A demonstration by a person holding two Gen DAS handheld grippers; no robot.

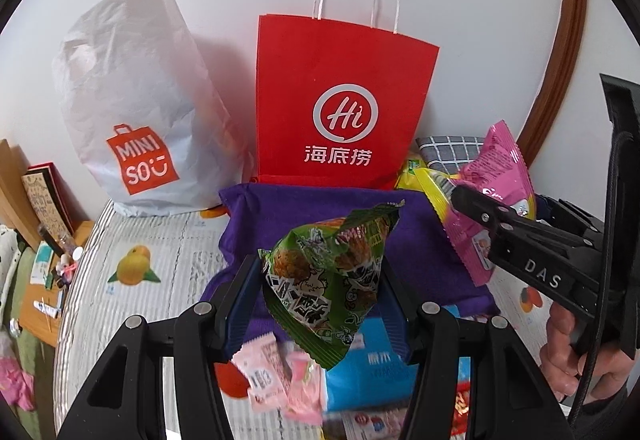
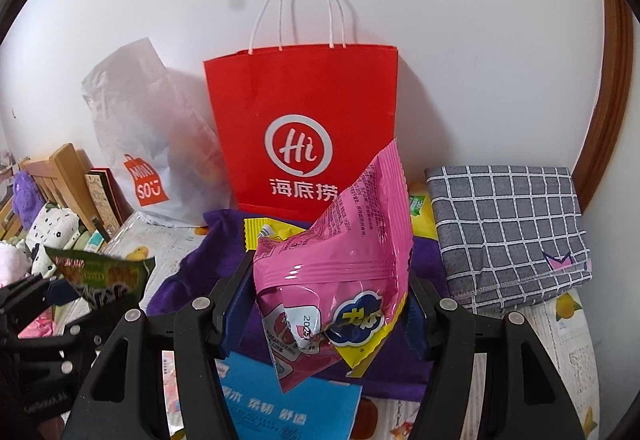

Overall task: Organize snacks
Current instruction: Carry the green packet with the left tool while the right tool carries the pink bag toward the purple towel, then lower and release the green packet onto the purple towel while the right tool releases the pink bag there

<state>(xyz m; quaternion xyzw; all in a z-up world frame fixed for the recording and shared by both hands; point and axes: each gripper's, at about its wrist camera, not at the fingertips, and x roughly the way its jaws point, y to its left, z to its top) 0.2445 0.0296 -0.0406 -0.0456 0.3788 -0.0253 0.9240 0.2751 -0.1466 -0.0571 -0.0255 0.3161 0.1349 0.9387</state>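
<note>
Left wrist view: the left gripper (image 1: 324, 280) is holding a green snack packet (image 1: 332, 276) between its jaws, above a purple cloth (image 1: 424, 224) — behind it a red paper bag (image 1: 340, 80) and a white plastic bag (image 1: 136, 92) are standing against the wall.

Right wrist view: the right gripper (image 2: 332, 304) is gripping a pink snack packet (image 2: 340, 260) in its jaws — the packet is hanging over the purple cloth, in front of the red paper bag, with a checked grey cloth (image 2: 508, 228) lying at the right.

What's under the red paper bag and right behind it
The red paper bag stands upright on the table. Purple cloth lies along its base; whether it runs underneath is hidden. Behind it is the white wall, with the handles against it. Its inside cannot be seen.
</note>
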